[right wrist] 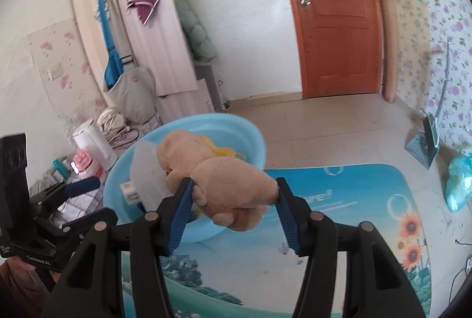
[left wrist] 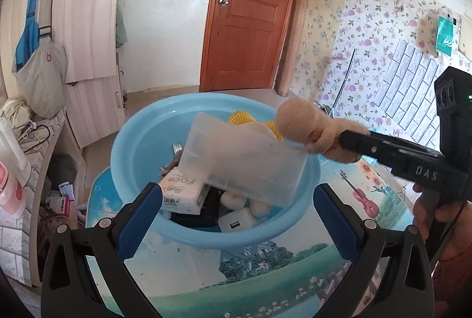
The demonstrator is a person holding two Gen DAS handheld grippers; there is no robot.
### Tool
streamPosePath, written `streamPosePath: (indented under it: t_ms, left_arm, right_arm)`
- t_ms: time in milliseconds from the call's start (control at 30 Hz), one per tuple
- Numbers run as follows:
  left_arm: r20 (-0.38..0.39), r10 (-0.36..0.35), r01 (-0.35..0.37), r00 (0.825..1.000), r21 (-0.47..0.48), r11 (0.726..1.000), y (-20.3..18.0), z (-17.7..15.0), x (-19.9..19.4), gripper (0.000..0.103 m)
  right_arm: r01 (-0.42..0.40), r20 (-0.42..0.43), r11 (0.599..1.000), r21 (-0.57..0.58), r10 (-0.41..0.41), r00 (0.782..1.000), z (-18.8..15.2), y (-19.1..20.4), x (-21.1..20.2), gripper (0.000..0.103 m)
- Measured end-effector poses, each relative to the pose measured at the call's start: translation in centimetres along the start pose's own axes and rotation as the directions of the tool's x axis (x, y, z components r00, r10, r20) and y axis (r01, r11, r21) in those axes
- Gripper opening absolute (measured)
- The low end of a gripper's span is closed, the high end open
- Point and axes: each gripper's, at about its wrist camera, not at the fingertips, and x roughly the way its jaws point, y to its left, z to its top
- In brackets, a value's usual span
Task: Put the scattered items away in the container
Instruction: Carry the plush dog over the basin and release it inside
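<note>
Done so far: the blue basin (left wrist: 138,140) already holds a good load — a clear plastic box (left wrist: 244,161) leaning across it, a tissue pack (left wrist: 183,194), a white charger block (left wrist: 236,222), some pale round pieces, a dark item and a yellow mesh piece (left wrist: 240,117) at the far side.
In hand: your right gripper (right wrist: 233,208) has its jaws clamped on the plush toy (right wrist: 224,182), carried in the air just over the basin's right rim and not yet let go.
Left gripper: your left gripper (left wrist: 236,217) has its jaws standing wide apart with nothing between them, hovering at the basin's near rim.
Left to do: as I judge it, drop the toy in. No other loose item shows on the printed surface (left wrist: 265,270) in either view, so this may be the last — though parts of it lie out of frame.
Left wrist view only: it looks down into the basin, so you can read the contents, and it shows the toy's round head sticking out past the right gripper.
Right wrist view only: it shows the grip itself, pads pressed into the toy's body, plus the far floor with a dustpan (right wrist: 421,145) and a bluish bag (right wrist: 460,182).
</note>
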Motion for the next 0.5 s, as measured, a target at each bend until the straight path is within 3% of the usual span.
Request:
streamPosePath:
  t_ms: [500]
  left_arm:
    - [-0.025, 0.008, -0.008, 1.000, -0.018, 1.000, 1.2, 0.6, 1.9, 0.103]
  right_arm:
    - [0.008, -0.057, 0.999, -0.047, -0.011, 0.998, 0.8, 2.2, 4.1, 0.056]
